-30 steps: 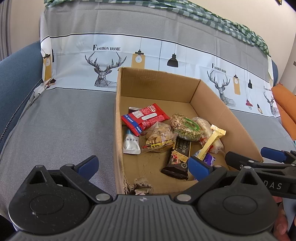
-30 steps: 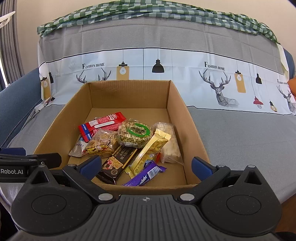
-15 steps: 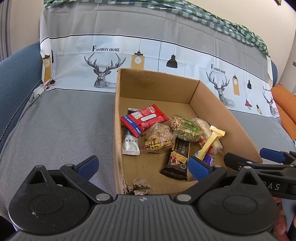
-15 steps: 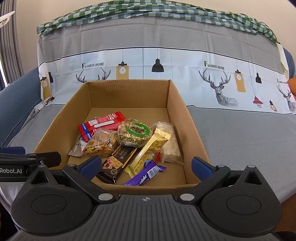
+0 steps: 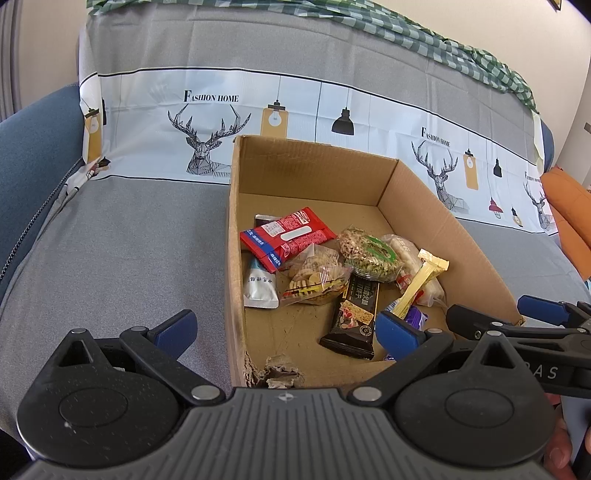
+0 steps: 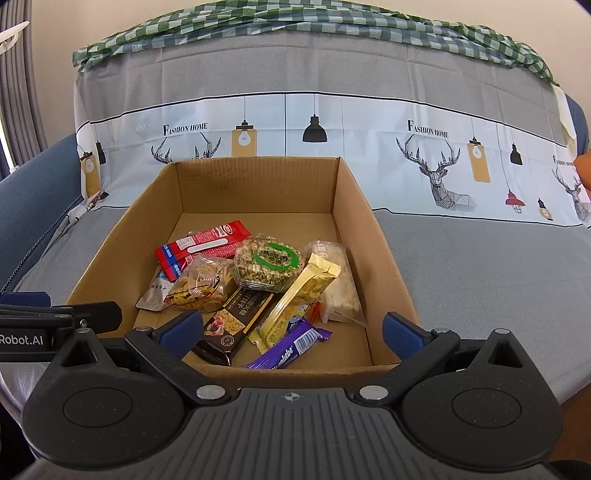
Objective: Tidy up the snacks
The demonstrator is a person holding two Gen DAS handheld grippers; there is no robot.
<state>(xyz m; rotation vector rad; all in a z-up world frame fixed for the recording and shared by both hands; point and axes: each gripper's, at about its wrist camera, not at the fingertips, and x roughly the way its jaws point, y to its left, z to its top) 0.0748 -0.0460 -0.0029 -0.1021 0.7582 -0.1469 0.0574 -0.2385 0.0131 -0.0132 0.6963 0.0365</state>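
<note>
An open cardboard box (image 6: 373, 236) (image 5: 310, 166) sits on a grey sofa seat and holds several snacks: a red packet (image 6: 201, 245), a clear biscuit bag (image 6: 201, 282), a green-labelled tub (image 6: 271, 262), a black bar (image 6: 236, 321), a yellow stick pack (image 6: 299, 295), a purple bar (image 6: 291, 350) and a white rice cake (image 6: 338, 288). My left gripper (image 5: 286, 330) is open and empty at the box's near left corner. My right gripper (image 6: 291, 326) is open and empty over the box's near edge.
The sofa back carries a grey cover with deer and lamp prints (image 6: 436, 173) and a green checked cloth (image 6: 295, 22) on top. A blue armrest (image 5: 33, 155) is at the left, an orange cushion (image 5: 569, 206) at the right. The box's near left corner is torn (image 5: 280, 373).
Both grippers have drifted very slightly; the box and snacks have not moved.
</note>
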